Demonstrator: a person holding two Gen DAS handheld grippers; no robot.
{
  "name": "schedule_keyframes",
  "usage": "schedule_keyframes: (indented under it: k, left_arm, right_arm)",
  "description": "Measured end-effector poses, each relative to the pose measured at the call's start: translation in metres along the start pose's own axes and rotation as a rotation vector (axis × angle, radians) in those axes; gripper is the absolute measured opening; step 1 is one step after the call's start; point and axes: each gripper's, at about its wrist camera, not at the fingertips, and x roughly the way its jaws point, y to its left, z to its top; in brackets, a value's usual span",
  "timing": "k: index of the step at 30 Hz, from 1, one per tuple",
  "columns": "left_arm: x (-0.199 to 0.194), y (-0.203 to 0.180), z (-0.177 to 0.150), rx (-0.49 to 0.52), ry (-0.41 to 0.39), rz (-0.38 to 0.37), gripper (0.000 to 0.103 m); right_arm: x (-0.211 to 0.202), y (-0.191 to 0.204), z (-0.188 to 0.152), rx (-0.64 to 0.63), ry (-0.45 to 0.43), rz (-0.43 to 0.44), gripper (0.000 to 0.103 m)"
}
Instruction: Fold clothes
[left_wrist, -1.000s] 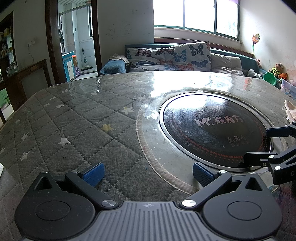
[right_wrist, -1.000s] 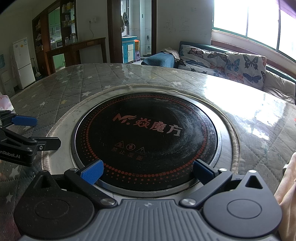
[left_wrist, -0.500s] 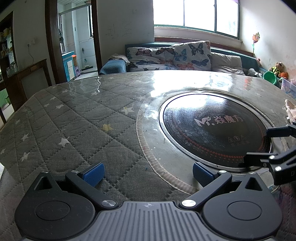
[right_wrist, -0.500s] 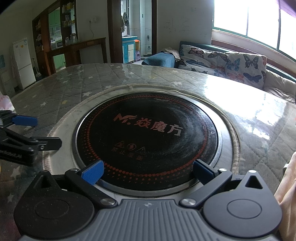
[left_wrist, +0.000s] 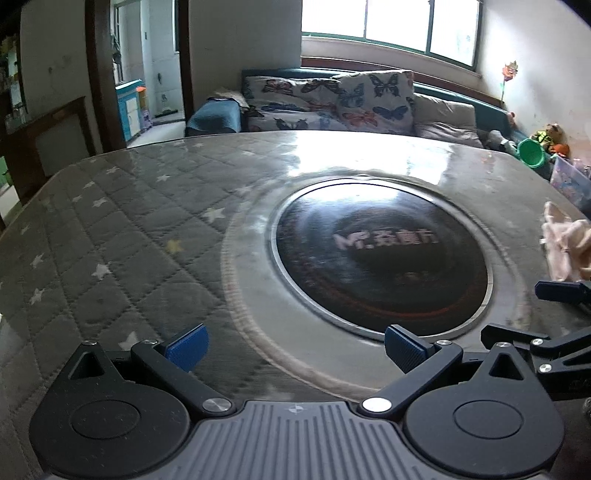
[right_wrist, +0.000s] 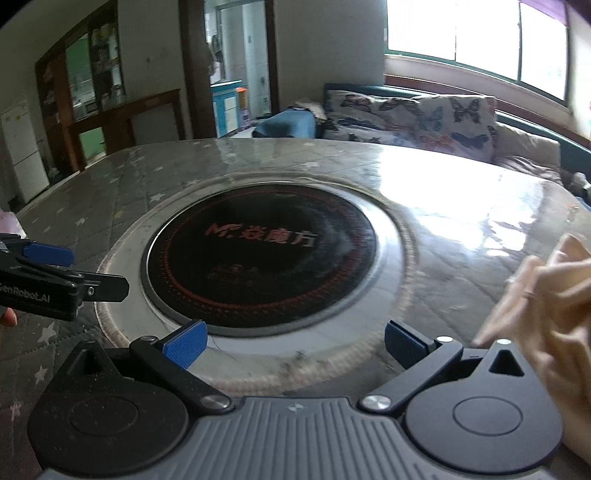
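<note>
Plainly both tongs, left (left_wrist: 295, 345) and right (right_wrist: 293, 341), gape empty; left body reads "SenRobot.AI"; cooktop (right_wrist: 258, 254) logo "M".

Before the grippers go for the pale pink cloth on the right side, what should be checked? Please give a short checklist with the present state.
1. Left gripper open and holding nothing: ok.
2. Right gripper open and holding nothing: ok.
3. Pale pink cloth in view: ok, at the right edge, blurred.
4. Cloth lying flat: not ok, it looks bunched.
5. Cloth fully visible: not ok, cut off by the picture edge.
6. Table between the grippers free of objects: ok.
</note>
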Motion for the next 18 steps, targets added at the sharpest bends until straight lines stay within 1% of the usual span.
schedule_keyframes:
  k: [3,8,18]
  left_arm:
    - [-0.006,-0.011,0.003,0.015,0.019,-0.006,0.103]
    - [-0.018,-0.034,0.003,0.082,0.009,-0.001,0.103]
    - [-0.034,-0.074,0.002,0.173,-0.005,-0.048,0.103]
  right_arm:
    - [-0.015,-0.006,-0.007,0.021,-0.002,-0.011,0.103]
    - [-0.040,-0.013,-0.021,0.047,-0.013,-0.025,0.103]
    - [-0.076,-0.014,-0.041,0.035,-0.032,-0.071,0.103]
